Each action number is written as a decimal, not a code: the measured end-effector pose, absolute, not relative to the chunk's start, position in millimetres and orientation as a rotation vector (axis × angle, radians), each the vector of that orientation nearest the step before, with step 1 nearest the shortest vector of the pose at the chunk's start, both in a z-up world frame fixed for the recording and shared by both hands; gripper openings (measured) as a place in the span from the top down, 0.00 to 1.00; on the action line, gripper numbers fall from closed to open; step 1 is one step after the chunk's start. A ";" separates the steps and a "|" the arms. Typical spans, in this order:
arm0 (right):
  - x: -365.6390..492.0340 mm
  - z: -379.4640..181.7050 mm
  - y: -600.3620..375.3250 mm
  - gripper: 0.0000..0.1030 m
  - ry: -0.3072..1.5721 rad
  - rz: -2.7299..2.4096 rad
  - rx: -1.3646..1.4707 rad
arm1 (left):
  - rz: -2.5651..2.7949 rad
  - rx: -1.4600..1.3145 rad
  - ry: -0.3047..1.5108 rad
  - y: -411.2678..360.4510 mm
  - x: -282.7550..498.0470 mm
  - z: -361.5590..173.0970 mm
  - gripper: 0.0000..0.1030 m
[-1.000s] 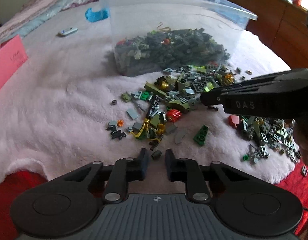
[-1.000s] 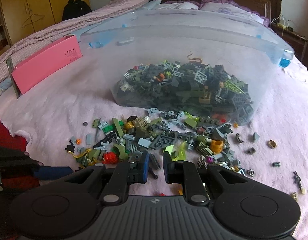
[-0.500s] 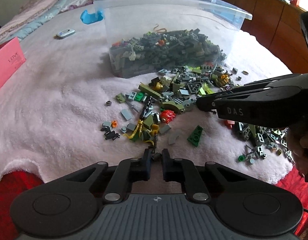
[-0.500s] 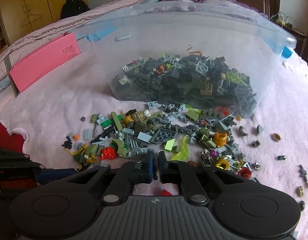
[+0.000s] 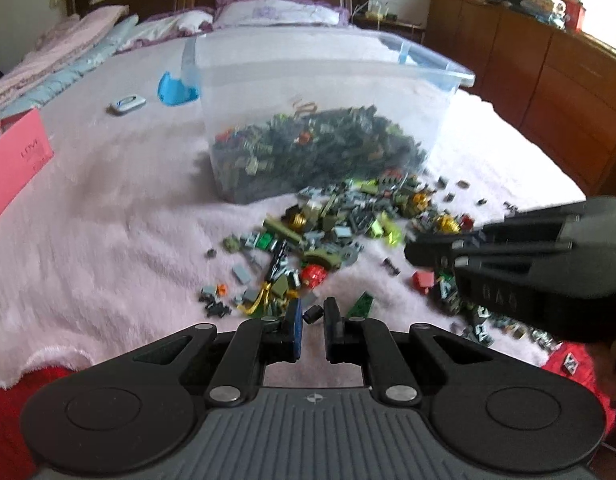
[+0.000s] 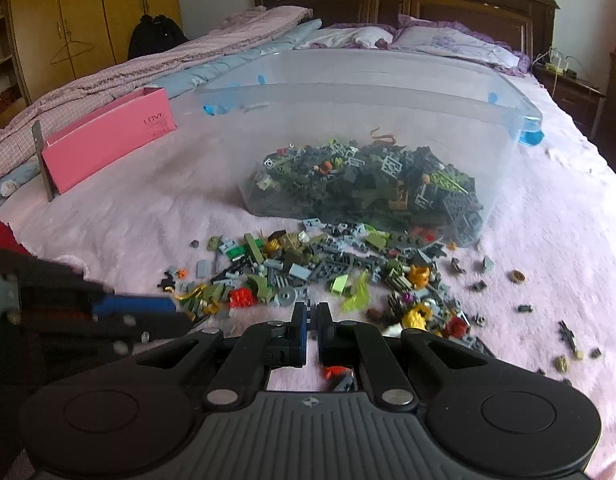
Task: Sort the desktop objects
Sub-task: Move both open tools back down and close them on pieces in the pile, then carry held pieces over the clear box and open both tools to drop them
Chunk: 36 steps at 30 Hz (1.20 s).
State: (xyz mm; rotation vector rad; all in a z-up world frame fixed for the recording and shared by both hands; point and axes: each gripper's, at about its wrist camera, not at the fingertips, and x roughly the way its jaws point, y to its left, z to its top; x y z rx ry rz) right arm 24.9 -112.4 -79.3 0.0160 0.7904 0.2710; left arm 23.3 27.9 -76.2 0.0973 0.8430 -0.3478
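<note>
Fingers of the left gripper (image 5: 312, 316) pinch a small dark piece (image 5: 312, 314); right gripper (image 6: 312, 320) nearly closed, contents unclear. Clear bin (image 5: 324, 80) of bricks lies straight ahead, far side of loose bricks (image 5: 328, 232); left gripper nearer.

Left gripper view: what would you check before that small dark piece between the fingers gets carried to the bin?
1. Small dark piece sits between the left gripper fingertips: ok, though only at the very tips.
2. Grip firm enough to carry: cannot tell.
3. Clear bin open on top, no lid: ok.
4. Way ahead to the bin free of the right gripper: ok, it reaches in from the side over the loose pieces.
5. Right gripper holding something: cannot tell; its jaws are almost closed, nothing visible between them.
</note>
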 end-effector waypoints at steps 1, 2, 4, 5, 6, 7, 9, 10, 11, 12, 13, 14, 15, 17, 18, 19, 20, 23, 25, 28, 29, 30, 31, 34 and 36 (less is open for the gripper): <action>22.4 -78.8 -113.2 0.95 0.791 0.271 0.021 | -0.350 0.100 0.836 26.9 22.9 -73.6 0.88; 20.4 -77.7 -113.9 0.95 0.789 0.270 0.024 | -0.352 0.104 0.830 25.9 22.5 -71.0 0.88; 17.2 -75.7 -114.9 0.95 0.785 0.269 0.030 | -0.356 0.110 0.818 23.8 22.6 -66.5 0.88; 16.3 -74.3 -115.5 0.95 0.782 0.268 0.034 | -0.357 0.112 0.814 22.9 22.9 -65.0 0.88; 15.3 -72.8 -116.2 0.95 0.779 0.266 0.037 | -0.357 0.112 0.813 22.0 23.5 -64.2 0.88; 14.7 -71.5 -116.7 0.95 0.775 0.264 0.039 | -0.357 0.113 0.811 21.2 24.0 -63.4 0.88; 14.0 -68.9 -117.3 0.95 0.768 0.262 0.043 | -0.356 0.112 0.811 19.8 25.4 -62.0 0.88; 13.5 -67.3 -117.8 0.95 0.764 0.261 0.045 | -0.354 0.109 0.810 19.3 26.7 -60.8 0.88; 13.2 -65.6 -118.2 0.95 0.760 0.260 0.047 | -0.354 0.105 0.806 18.8 28.5 -58.9 0.88; 12.8 -63.3 -118.5 0.95 0.754 0.259 0.048 | -0.353 0.102 0.801 18.4 30.1 -56.7 0.88; 13.1 -61.6 -118.7 0.95 0.749 0.260 0.048 | -0.352 0.098 0.793 17.9 32.5 -53.5 0.88; 13.3 -59.1 -118.9 0.95 0.742 0.259 0.046 | -0.352 0.094 0.782 17.4 35.4 -49.6 0.88; 13.6 -56.5 -119.2 0.95 0.735 0.259 0.044 | -0.352 0.090 0.771 16.9 38.2 -45.9 0.88; 14.4 -50.7 -120.1 0.95 0.720 0.257 0.041 | -0.352 0.084 0.752 15.3 43.5 -38.8 0.88; 15.1 -47.4 -120.8 0.95 0.710 0.255 0.041 | -0.352 0.082 0.743 14.1 46.4 -35.3 0.88; 15.6 -44.9 -121.2 0.95 0.704 0.253 0.040 | -0.352 0.081 0.734 13.0 49.1 -32.0 0.88; 16.3 -42.1 -121.9 0.95 0.696 0.250 0.039 | -0.352 0.080 0.725 11.9 51.3 -29.3 0.88; 18.5 -34.2 -124.5 0.95 0.673 0.240 0.037 | -0.353 0.079 0.699 8.5 57.7 -21.3 0.88; 19.9 -30.0 -127.1 0.95 0.662 0.232 0.041 | -0.354 0.079 0.681 6.2 62.0 -16.0 0.88; 23.1 -23.8 -130.3 0.95 0.644 0.223 0.041 | -0.355 0.079 0.661 3.7 67.3 -10.1 0.88; 24.1 -21.9 -131.0 0.95 0.638 0.220 0.041 | -0.355 0.079 0.655 3.2 68.6 -8.6 0.88; 25.2 -20.0 -131.6 0.95 0.632 0.218 0.042 | -0.354 0.080 0.651 2.5 69.7 -7.4 0.88; 26.2 -18.1 -132.3 0.95 0.627 0.217 0.043 | -0.353 0.079 0.648 2.1 70.7 -6.4 0.88; 28.6 -14.0 -133.7 0.95 0.614 0.215 0.043 | -0.352 0.079 0.643 1.4 72.1 -4.7 0.88; 30.1 -12.1 -134.3 0.95 0.609 0.215 0.042 | -0.352 0.079 0.641 1.8 72.4 -4.4 0.88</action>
